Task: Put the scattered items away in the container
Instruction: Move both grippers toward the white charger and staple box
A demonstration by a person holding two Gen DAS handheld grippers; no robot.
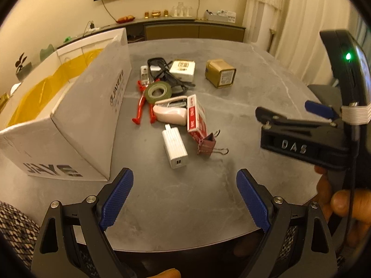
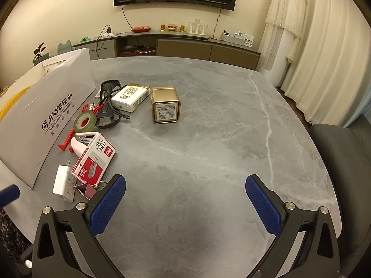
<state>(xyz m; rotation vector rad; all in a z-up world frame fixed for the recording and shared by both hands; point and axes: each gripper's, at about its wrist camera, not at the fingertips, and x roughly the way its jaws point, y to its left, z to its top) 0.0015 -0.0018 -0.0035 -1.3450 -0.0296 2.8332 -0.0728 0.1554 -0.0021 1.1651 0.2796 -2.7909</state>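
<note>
A grey table (image 2: 208,115) holds a white box (image 1: 76,106) at the left, with the scattered items heaped just right of it: a gold tin (image 2: 165,105), staple box (image 2: 95,159), charger (image 1: 174,148). Both the left gripper (image 1: 185,199) and right gripper (image 2: 185,206) hover low over the near edge, jaws wide apart, holding nothing.

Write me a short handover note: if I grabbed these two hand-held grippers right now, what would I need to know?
Left gripper: open, empty, above the near table edge.
Right gripper: open, empty, over bare table.
Box: on the left, open.
Still out: gold tin, white carton, black glasses, green tape, red tool, pink stapler, staple box, white charger, binder clip.
No item visibly packed yet.
</note>
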